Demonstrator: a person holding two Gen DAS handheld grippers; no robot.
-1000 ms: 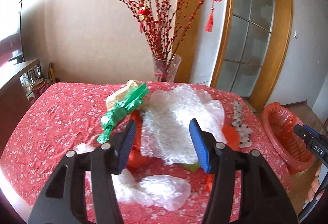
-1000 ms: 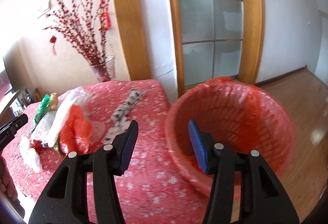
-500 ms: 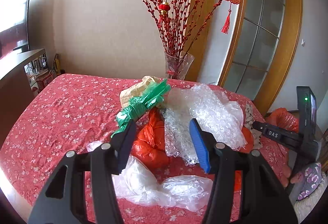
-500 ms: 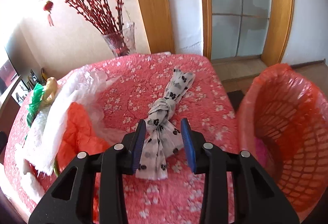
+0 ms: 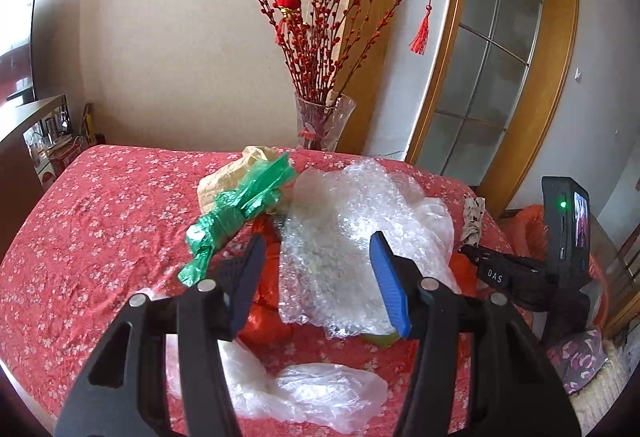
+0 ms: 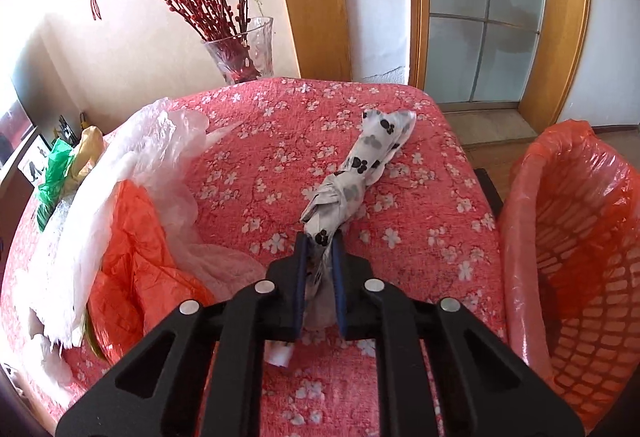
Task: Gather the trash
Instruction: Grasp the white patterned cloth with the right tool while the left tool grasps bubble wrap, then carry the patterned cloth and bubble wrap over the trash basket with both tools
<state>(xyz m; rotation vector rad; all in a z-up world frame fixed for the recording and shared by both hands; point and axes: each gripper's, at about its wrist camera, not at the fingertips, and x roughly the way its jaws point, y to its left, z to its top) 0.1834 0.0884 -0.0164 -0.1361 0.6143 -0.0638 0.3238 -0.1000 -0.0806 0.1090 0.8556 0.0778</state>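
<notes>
The right gripper (image 6: 320, 265) had its fingers clamped on the near end of a knotted white plastic bag with black paw prints (image 6: 360, 173), which lay on the red floral worktop (image 6: 420, 237), left of the orange-lined basket (image 6: 568, 237). The left gripper (image 5: 318, 277), fingers apart, hovered over crumpled bubble wrap (image 5: 344, 237).

bubble wrap (image 5: 352, 237): glossy clear plastic | tablecloth (image 6: 400, 173): matt floral cloth | vase (image 6: 244, 53): glass | basket (image 6: 580, 245): plastic lattice
</notes>
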